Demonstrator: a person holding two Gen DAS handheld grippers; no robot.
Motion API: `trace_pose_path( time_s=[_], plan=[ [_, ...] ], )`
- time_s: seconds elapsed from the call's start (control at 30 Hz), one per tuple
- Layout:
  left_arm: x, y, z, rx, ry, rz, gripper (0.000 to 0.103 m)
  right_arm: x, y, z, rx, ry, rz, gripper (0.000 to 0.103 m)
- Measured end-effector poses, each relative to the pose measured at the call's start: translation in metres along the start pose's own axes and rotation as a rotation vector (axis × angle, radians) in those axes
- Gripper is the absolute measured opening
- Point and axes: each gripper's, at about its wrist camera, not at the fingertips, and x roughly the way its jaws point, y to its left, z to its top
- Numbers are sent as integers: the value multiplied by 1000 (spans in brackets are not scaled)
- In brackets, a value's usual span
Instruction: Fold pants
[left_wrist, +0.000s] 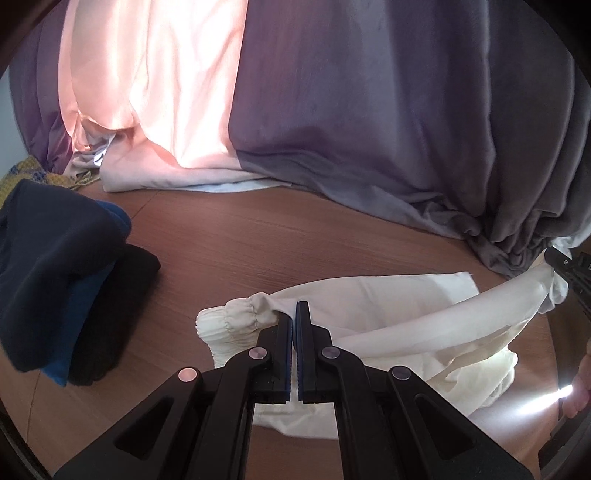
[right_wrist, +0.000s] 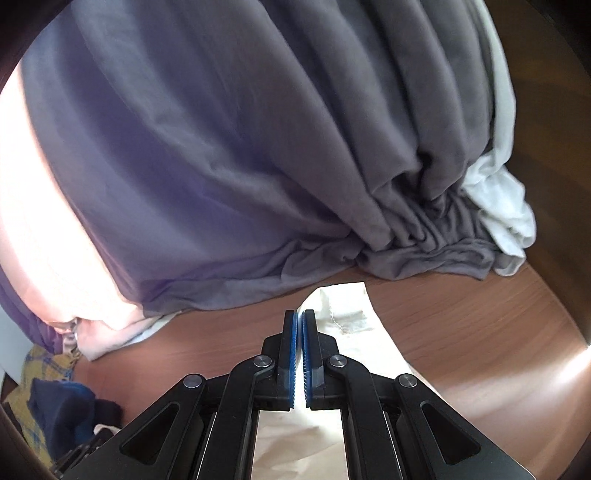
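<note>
Pants (left_wrist: 388, 332) of cream-white cloth lie on the brown wooden table (left_wrist: 258, 236), pinched at two places. Left gripper (left_wrist: 294, 314) has its blue-padded jaws pressed together on the cloth just beside the gathered elastic waistband (left_wrist: 229, 317). Right gripper (right_wrist: 299, 321) has its jaws clamped on a leg near its hemmed end (right_wrist: 343, 302), and in the left wrist view that leg rises off the table toward it as a taut fold. The rest of the pants sits rumpled and partly doubled over. Beyond them bare wood stretches to a hanging grey-purple drape (left_wrist: 388, 129) and a pink satin cloth (left_wrist: 155, 92). Dark navy and blue garments (left_wrist: 62, 273) are piled well apart at the left.
</note>
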Motion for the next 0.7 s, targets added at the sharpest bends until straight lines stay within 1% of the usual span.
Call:
trace_pose_path(
  time_s=[0.27, 0.43, 0.47, 0.53, 0.57, 0.6, 0.63, 0.67, 0.7],
  plan=[
    [45, -5, 12, -7, 64, 32, 5, 59, -2, -1, 9, 63, -9, 4],
    [67, -5, 18, -8, 90, 46, 9, 89, -2, -3, 11, 90, -23, 4],
    [70, -5, 19, -7, 94, 42, 10, 94, -3, -3, 5, 58, -13, 4],
    [77, -5, 21, -1, 102, 38, 18, 102, -3, -4, 9, 59, -22, 4],
    [78, -5, 21, 1, 101, 36, 24, 106, -4, -4, 11, 61, -30, 5],
    [79, -6, 22, 3, 98, 35, 30, 110, -5, -3, 17, 61, -35, 8],
    [78, -6, 22, 2, 88, 31, 32, 112, -4, -3, 13, 63, -40, 20],
    [76, -6, 22, 2, 76, 29, 39, 112, -4, -3, 5, 58, -52, 37],
    [71, -7, 22, 5, 54, 33, 49, 110, -4, -2, -1, 44, -64, 43]
  ],
)
